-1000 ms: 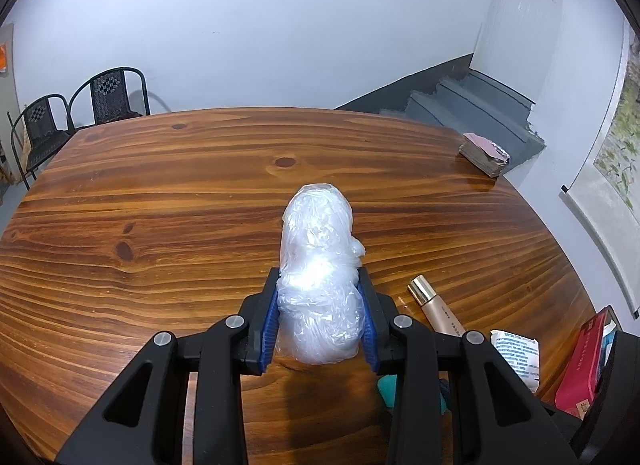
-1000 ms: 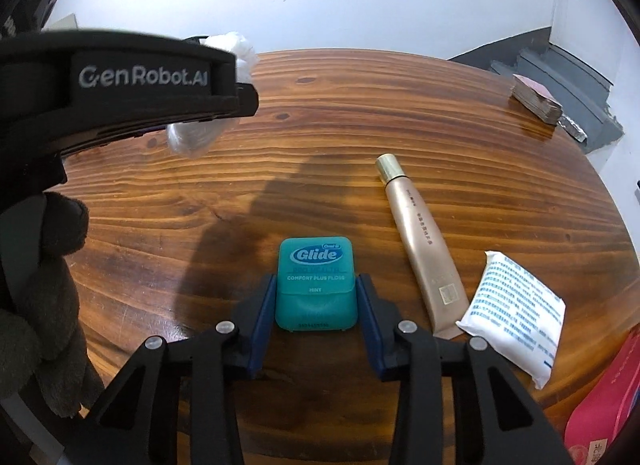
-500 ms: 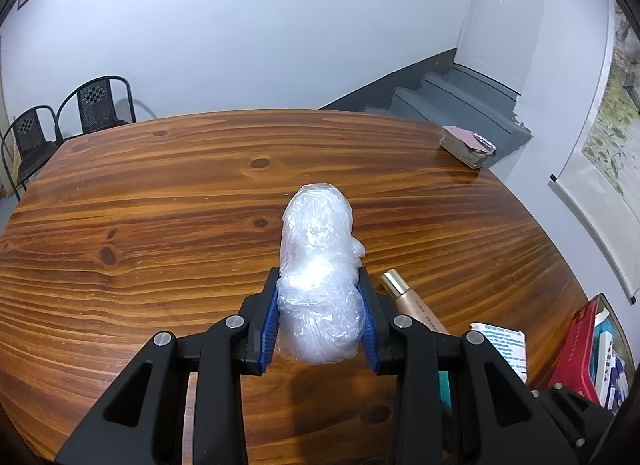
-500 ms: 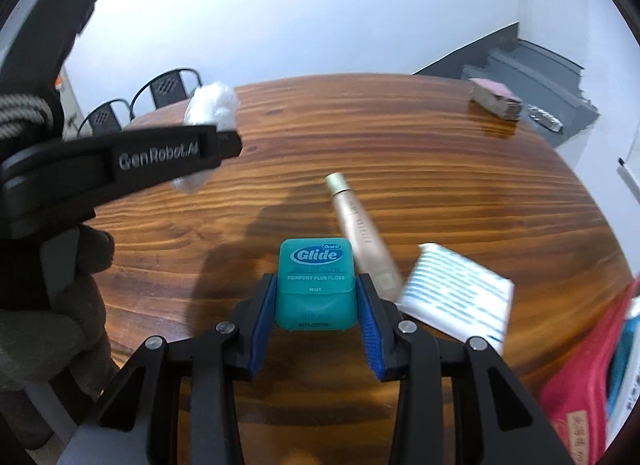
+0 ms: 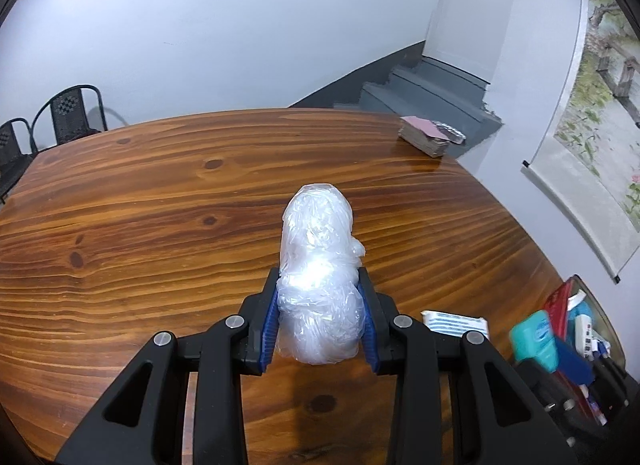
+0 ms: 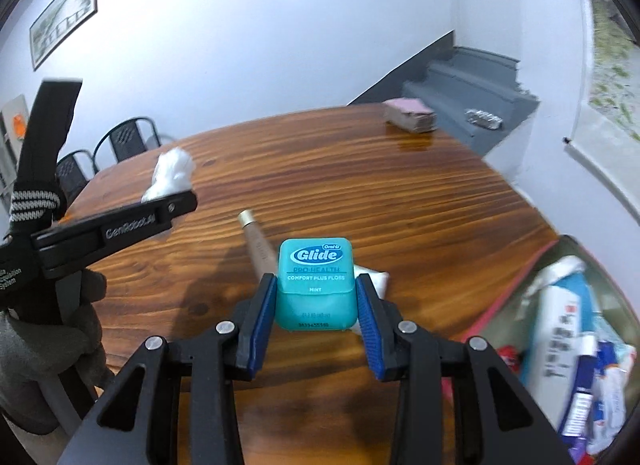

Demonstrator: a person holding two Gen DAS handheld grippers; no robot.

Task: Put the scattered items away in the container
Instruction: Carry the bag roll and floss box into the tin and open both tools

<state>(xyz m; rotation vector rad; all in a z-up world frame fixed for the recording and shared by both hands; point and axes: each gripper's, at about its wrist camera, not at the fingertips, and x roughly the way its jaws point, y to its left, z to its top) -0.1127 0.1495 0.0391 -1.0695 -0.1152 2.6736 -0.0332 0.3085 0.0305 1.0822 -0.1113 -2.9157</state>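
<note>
My left gripper [image 5: 320, 317] is shut on a crumpled clear plastic bundle [image 5: 318, 265], held above the wooden table [image 5: 160, 225]. My right gripper [image 6: 316, 305] is shut on a teal floss box [image 6: 316, 281], lifted off the table. The same floss box [image 5: 534, 337] shows at the right of the left wrist view, near the red-rimmed container [image 6: 516, 285]. That container [image 5: 560, 297] sits at the table's right edge with several packets inside. A gold tube [image 6: 258, 243] and a white packet [image 6: 378, 279] lie on the table behind the floss box.
A pink-topped stack [image 5: 426, 137] rests at the table's far right edge. Black chairs [image 5: 60, 117] stand beyond the far left side. Grey steps [image 5: 432, 93] and a wall scroll [image 5: 592, 137] are on the right. A gloved hand [image 6: 44, 345] holds the left gripper.
My right gripper has risen and swung right with the floss box, bringing the container into view. My left gripper has drifted a little right with the plastic bundle.
</note>
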